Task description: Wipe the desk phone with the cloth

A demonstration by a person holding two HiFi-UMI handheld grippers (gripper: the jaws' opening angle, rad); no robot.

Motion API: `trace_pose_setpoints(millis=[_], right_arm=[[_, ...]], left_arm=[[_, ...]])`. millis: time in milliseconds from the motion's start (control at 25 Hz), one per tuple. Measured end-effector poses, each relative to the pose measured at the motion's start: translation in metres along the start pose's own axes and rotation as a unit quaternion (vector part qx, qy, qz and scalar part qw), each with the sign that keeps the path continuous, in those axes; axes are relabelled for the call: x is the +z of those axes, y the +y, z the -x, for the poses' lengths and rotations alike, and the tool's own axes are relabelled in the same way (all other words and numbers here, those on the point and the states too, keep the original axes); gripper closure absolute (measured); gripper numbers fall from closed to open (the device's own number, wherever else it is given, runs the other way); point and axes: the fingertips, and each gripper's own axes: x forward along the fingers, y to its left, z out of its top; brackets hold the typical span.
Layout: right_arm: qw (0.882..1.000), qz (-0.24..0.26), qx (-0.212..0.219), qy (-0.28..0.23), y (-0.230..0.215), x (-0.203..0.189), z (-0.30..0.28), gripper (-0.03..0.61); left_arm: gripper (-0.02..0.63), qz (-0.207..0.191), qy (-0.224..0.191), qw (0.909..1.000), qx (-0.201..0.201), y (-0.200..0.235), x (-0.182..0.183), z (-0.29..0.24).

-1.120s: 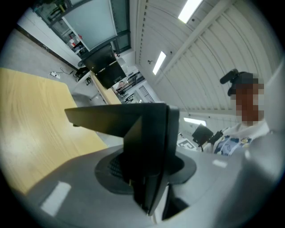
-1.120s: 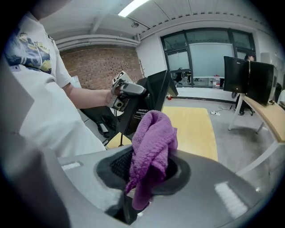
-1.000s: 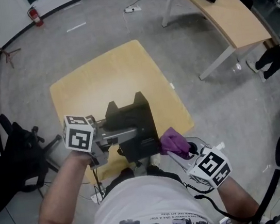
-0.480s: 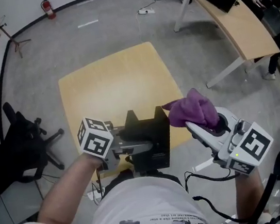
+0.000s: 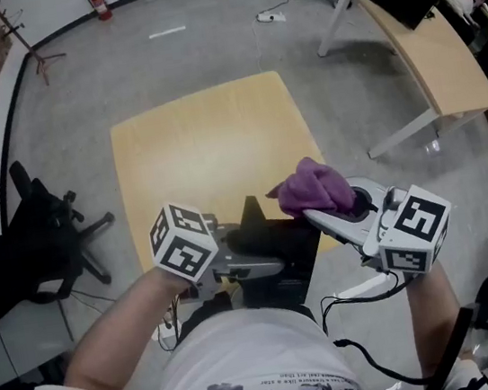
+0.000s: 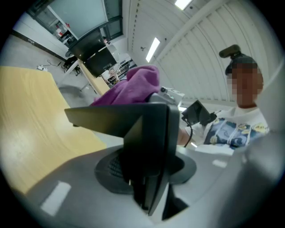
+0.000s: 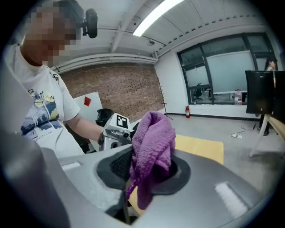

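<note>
Head view looks steeply down; both close-up gripper views share the cloth [image 7: 151, 138].

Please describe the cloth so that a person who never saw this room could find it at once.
Start at the pale wooden table on the grey floor. At its near edge the left gripper holds a black desk phone; just right of it the right gripper grips the cloth. It is bunched, fluffy and purple, the only bright thing among black and grey parts.

The desk phone [image 5: 274, 241] is clamped between the jaws of the left gripper [image 5: 253, 268]. The cloth [image 5: 314, 186] is held between those of the right gripper [image 5: 336, 214], just beside. The worktop [image 5: 205, 150] is spread beyond both.
</note>
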Motion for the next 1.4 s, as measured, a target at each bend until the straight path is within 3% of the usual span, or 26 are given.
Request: trace_pose_setpoints(millis=[440, 640, 920, 1160, 1400], right_arm=[[0.998, -0.047, 0.010, 0.043, -0.050, -0.038, -0.014, 0.482], [0.999, -0.025, 0.036, 0.002, -0.035, -0.001, 0.001, 0.482], [0.990, 0.044, 0.126, -0.049, 0.027, 0.060, 0.012, 0.482], [0.983, 0.081, 0.164, 0.024, 0.041, 0.037, -0.019, 0.482], [0.981, 0.062, 0.163, 0.084, 0.013, 0.011, -0.045, 0.482]], left_arm=[[0.433, -0.008, 0.006, 0.9999, -0.003, -0.008, -0.001, -0.004], [0.433, -0.005, 0.007, 1.0000, -0.002, -0.004, 0.001, -0.005], [0.433, -0.003, 0.013, 0.9999, -0.005, -0.001, 0.000, -0.009], [0.433, -0.010, 0.021, 0.9997, -0.012, -0.006, 0.001, -0.016], [0.433, -0.015, 0.023, 0.9995, -0.013, -0.011, 0.001, -0.015]])
